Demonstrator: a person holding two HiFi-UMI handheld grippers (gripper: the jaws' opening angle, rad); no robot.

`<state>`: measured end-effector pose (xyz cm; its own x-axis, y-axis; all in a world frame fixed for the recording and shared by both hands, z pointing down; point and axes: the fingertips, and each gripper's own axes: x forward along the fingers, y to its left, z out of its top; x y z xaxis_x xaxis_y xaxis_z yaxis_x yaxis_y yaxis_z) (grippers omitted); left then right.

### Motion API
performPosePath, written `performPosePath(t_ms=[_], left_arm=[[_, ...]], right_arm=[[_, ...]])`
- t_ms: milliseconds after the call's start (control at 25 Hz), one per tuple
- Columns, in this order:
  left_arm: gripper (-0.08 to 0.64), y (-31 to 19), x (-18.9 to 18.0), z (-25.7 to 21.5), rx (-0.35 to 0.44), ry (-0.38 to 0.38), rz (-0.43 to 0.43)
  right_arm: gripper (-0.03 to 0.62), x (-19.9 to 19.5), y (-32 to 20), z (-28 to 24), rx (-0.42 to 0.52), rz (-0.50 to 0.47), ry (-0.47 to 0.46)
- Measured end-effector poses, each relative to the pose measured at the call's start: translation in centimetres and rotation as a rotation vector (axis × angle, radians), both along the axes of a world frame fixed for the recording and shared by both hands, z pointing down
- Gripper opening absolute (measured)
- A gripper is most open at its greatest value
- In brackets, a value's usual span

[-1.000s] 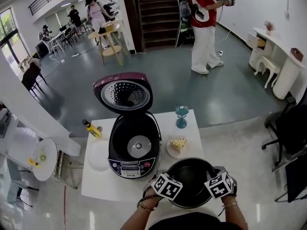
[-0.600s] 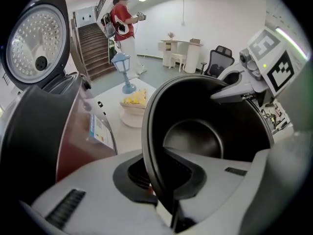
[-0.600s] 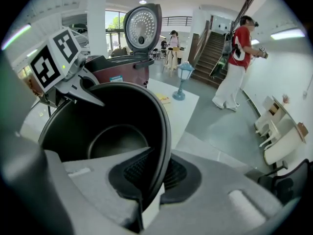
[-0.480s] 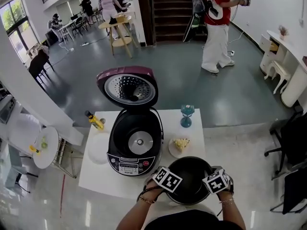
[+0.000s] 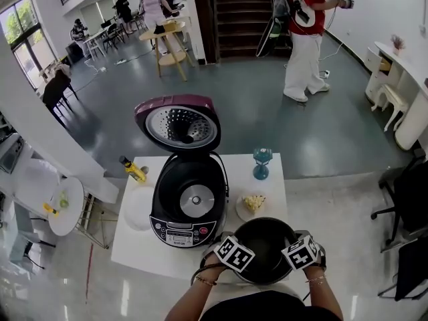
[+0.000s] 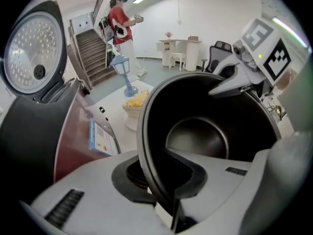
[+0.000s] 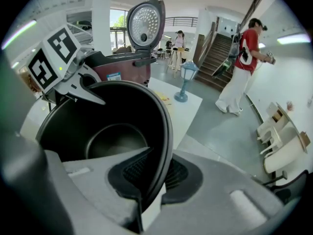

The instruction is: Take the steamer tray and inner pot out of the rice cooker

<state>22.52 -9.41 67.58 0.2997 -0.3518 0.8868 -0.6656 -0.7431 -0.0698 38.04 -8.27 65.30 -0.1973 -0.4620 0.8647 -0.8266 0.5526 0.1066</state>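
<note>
The white surface (image 5: 130, 256) carries the cooker (image 5: 188, 221), lid up, its well bare down to the heating plate. From that I judge the pot (image 5: 266, 243) is already out. It is right of the cooker, at the surface's near edge, and I can't tell whether it rests there yet. My left tool (image 6: 164, 180) and right tool (image 7: 151, 180) are each nearly closed, pinching opposite sides of its rim. What's left is to set it down and let go. A pale disc (image 5: 137, 214) left of the cooker may be the tray, but I'm unsure. Only the head view shows the bare well and the disc. Only the tool views show the rim clamped.
</note>
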Motion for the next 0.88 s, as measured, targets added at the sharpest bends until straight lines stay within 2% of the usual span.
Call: performPosePath(t_ms=[80,160,360,480,680,800,880], left_arm=[[0.044,0.0,-0.2,0.0,0.047,-0.022,0.014],[0.046,0.1,-0.2,-0.1,0.057,-0.016,0.019],[0.074,1.0,-0.6,-0.3,0.054,-0.033,0.045],[0.092,1.4,-1.0,-0.7,0.050,-0.024,0.036],[0.122,1.7,-1.5,-2.0,0.058,0.018,0.024],[0.139,1.9,-2.1,-3.0,0.098,0.025,0.003],[0.141,1.9,-2.6,-4.8,0.153,0.042,-0.026]], right_arm=[[0.046,0.1,-0.2,-0.1,0.025,-0.012,0.033],[0.086,0.4,-0.5,-0.3,0.048,-0.011,0.053],[0.188,0.7,-0.7,-1.3,0.068,0.007,0.015],[0.190,0.5,-0.3,-1.8,0.074,0.005,-0.006],[0.190,0.5,0.0,-2.9,0.106,0.004,0.010],[0.197,0.6,0.3,-3.5,0.127,0.007,0.017],[0.199,0.8,0.5,-4.2,0.150,0.014,0.023]])
